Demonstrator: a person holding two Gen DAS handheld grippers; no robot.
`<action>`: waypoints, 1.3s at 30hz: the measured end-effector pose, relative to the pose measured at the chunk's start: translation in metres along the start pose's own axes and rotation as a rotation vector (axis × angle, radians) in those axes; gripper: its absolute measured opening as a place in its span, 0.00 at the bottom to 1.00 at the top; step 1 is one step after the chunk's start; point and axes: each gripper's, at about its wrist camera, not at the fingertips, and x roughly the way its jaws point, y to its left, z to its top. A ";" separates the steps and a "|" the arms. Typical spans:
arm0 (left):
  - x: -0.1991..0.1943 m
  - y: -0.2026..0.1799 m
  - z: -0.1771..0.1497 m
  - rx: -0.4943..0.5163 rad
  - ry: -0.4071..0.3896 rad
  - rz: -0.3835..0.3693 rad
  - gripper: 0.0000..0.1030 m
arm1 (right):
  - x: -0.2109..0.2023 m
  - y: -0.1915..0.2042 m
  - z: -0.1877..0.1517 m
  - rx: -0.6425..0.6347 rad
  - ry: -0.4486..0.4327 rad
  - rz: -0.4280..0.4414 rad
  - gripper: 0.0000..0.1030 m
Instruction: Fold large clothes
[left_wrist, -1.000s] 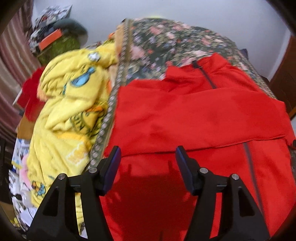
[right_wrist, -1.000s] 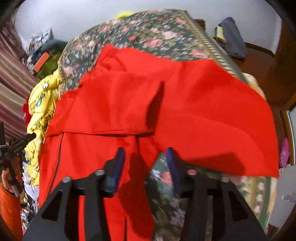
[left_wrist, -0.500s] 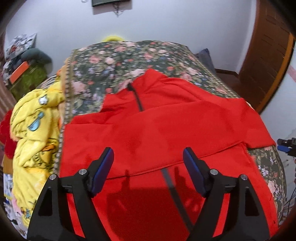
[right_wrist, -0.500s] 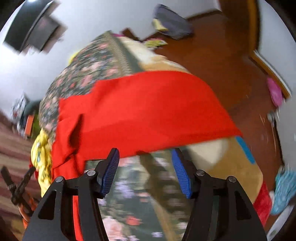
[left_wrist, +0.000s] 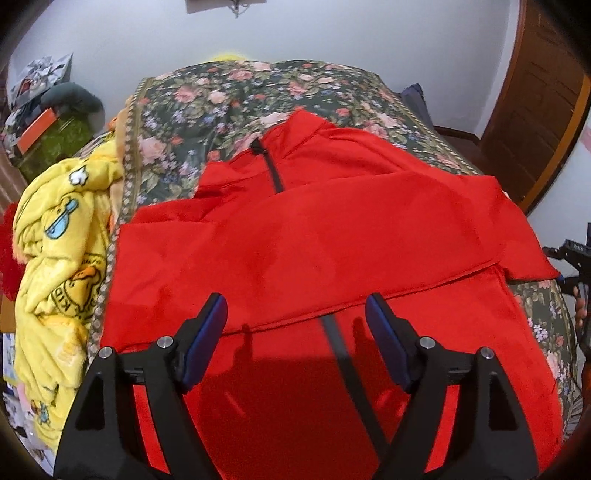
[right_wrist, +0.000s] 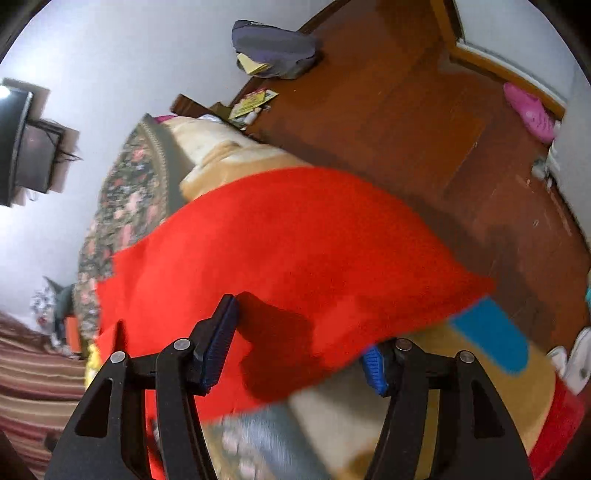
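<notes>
A red zip jacket (left_wrist: 314, 240) lies spread on the floral bedspread (left_wrist: 229, 96), collar at the far end, one sleeve folded across the chest. My left gripper (left_wrist: 294, 297) hovers open over the jacket's lower half, the dark zip running between its fingers. In the right wrist view, the jacket's red side part (right_wrist: 295, 240) hangs over the bed's edge. My right gripper (right_wrist: 299, 325) has its jaws opening around that hem: the left finger (right_wrist: 218, 339) sits above the cloth, and the right pad (right_wrist: 375, 369) peeks out from under it. The pads do not press on it.
A crumpled yellow cartoon blanket (left_wrist: 55, 258) fills the bed's left side. A cluttered shelf (left_wrist: 44, 122) stands beyond it. A wooden door (left_wrist: 535, 110) is at the right. On the wooden floor (right_wrist: 406, 110) lie a grey bag (right_wrist: 273, 48) and a pink shoe (right_wrist: 528, 110).
The left gripper shifted from the jacket's left edge towards its middle and its jaws widened. The right gripper rolled, sank to the bed's side, and its jaws widened around the red hem.
</notes>
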 end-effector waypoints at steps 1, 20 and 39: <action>-0.001 0.005 -0.003 -0.006 0.004 0.008 0.75 | 0.002 0.005 0.004 0.006 -0.008 -0.021 0.56; -0.024 0.066 -0.032 -0.118 -0.022 0.016 0.75 | -0.110 0.267 -0.056 -0.644 -0.319 0.137 0.09; -0.054 0.120 -0.072 -0.108 -0.048 0.052 0.74 | 0.098 0.339 -0.237 -0.858 0.342 0.114 0.13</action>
